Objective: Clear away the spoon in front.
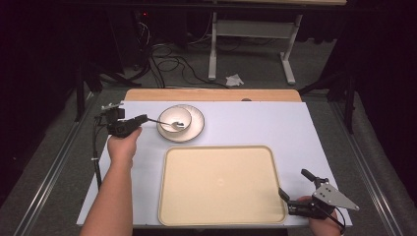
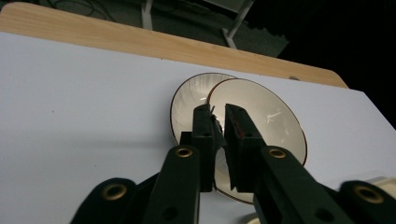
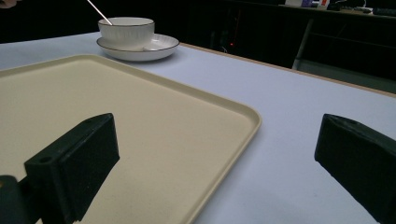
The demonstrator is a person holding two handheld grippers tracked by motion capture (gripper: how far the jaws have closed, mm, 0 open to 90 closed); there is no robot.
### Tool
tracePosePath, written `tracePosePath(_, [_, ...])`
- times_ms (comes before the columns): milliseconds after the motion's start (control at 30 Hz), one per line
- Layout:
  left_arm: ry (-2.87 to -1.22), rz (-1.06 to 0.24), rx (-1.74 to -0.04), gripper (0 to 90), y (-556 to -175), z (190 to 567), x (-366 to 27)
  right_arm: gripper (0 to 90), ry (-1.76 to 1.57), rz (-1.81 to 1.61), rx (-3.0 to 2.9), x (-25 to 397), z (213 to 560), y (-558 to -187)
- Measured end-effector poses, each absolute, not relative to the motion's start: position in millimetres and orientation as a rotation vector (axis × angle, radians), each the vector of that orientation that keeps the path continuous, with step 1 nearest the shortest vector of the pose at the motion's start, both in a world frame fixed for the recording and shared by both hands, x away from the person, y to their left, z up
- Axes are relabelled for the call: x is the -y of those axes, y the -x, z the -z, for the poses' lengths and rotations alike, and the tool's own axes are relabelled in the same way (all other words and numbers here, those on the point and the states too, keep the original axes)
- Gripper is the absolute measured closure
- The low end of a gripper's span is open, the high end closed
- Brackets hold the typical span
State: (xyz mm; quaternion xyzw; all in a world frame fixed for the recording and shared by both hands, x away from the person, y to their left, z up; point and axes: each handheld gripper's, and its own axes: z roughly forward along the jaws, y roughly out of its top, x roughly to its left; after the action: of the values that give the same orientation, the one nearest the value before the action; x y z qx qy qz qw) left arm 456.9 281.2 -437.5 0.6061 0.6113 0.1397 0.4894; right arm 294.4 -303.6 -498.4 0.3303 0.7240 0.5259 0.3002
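Spoon pinched over the bowl
My left gripper (image 1: pixel 143 118) clamps a thin metal spoon (image 1: pixel 168 123) resting in the white gold-rimmed bowl (image 1: pixel 175 118) near the table's far edge; right gripper (image 1: pixel 293 188) gapes wide beside the beige tray (image 1: pixel 221 206); no writing legible

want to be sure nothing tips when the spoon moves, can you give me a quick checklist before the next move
1. Left gripper shut on the spoon handle: ok; the jaws stand nearly closed in the left gripper view.
2. Spoon head resting in the bowl: ok.
3. Bowl seated upright on the saucer: ok.
4. Tray has bare room for the dishes: ok.
5. Right gripper open, apart from the bowl, beside the tray's near right corner: ok.
6. Grip firm enough that the spoon will not slip: cannot tell, since the jaws hide the contact.
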Motion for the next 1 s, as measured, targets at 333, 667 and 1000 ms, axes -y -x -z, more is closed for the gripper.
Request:
tracePosePath(333, [-1.496, -0.386, -1.403, 89.6, -446.4, 431.0, -273.6, 0.5, -0.871, -1.391, -1.926, 302.0, 498.5, -294.6])
tracePosePath(667, [-1.508, -0.523, -1.344, 89.8, -431.1, 425.1, -260.4, 0.5, -0.870, -1.396, -1.925, 301.9, 498.1, -294.2])
tracePosePath(1000, [-1.490, -0.608, -1.304, 89.8, -415.4, 419.3, -254.6, 0.5, -0.873, -1.406, -1.923, 302.5, 498.1, -294.6])
